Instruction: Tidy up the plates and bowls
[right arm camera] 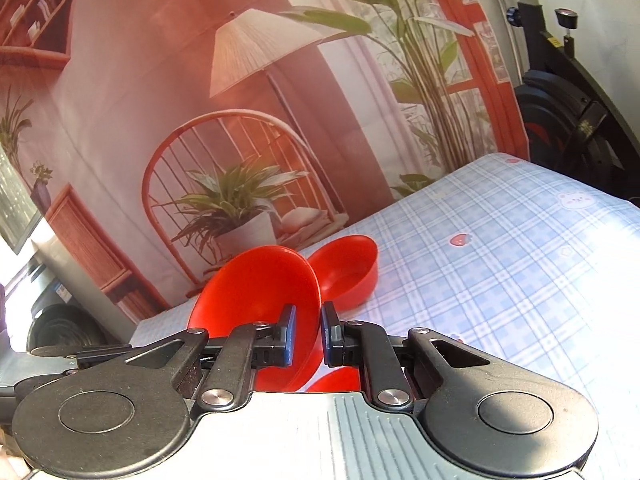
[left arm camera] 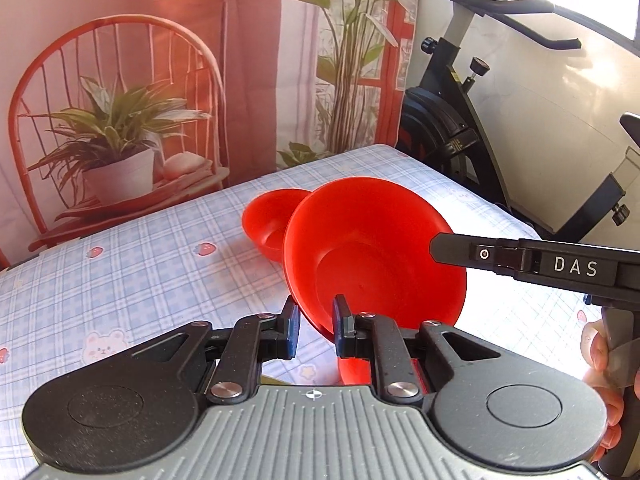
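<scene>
A red plate (left arm camera: pixel 372 252) is tilted up on its edge above the checked tablecloth (left arm camera: pixel 140 264). My left gripper (left arm camera: pixel 316 330) has its fingers on either side of the plate's near rim, with a gap on the left side. My right gripper (right arm camera: pixel 307 330) is shut on the same red plate (right arm camera: pixel 256 292) at its rim, and its finger (left arm camera: pixel 480 254) reaches in from the right in the left wrist view. A red bowl (left arm camera: pixel 266 220) sits on the cloth behind the plate; it also shows in the right wrist view (right arm camera: pixel 346 270). More red dishware (left arm camera: pixel 354 370) lies under the left gripper, mostly hidden.
A printed backdrop with a chair and plants hangs behind the table (left arm camera: pixel 120 120). A black exercise bike (left arm camera: pixel 460 120) stands past the table's far right corner. The person's hand (left arm camera: pixel 604 360) holds the right gripper at the right edge.
</scene>
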`<action>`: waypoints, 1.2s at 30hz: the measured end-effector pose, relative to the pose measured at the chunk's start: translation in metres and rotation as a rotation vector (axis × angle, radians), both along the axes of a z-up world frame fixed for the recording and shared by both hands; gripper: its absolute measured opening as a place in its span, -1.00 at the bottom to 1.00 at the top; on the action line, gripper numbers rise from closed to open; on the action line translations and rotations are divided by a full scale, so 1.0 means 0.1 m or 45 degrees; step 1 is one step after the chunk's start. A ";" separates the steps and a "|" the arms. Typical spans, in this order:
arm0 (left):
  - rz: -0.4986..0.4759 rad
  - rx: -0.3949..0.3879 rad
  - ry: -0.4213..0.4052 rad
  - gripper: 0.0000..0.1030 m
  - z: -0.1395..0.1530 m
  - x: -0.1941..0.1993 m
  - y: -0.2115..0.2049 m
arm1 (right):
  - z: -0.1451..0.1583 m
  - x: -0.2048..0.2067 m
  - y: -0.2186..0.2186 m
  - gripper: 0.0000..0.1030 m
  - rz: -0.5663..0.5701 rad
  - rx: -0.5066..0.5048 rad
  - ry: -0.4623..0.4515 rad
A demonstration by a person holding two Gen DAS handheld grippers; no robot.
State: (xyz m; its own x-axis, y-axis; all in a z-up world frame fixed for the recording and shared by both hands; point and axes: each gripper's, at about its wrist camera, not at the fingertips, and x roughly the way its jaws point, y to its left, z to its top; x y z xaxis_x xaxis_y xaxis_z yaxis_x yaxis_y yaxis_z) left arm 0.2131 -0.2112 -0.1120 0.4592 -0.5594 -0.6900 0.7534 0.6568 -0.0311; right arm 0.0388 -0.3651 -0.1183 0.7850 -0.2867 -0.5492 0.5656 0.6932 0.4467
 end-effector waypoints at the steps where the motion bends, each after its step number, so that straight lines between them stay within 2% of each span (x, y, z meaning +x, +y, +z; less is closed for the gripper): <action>1: -0.015 0.010 0.008 -0.65 -0.05 -0.02 -0.06 | -0.03 -0.05 -0.03 -0.74 -0.013 0.012 0.005; 8: -0.090 0.080 0.065 -0.65 -0.35 -0.10 -0.28 | -0.32 -0.36 -0.10 -0.74 -0.066 0.096 0.046; 15: -0.115 0.148 0.091 -0.65 -0.57 -0.10 -0.28 | -0.57 -0.42 -0.06 -0.74 -0.074 0.168 0.081; 36: -0.123 0.175 0.133 -0.63 -0.65 -0.07 -0.30 | -0.64 -0.39 -0.02 -0.65 -0.061 0.153 0.135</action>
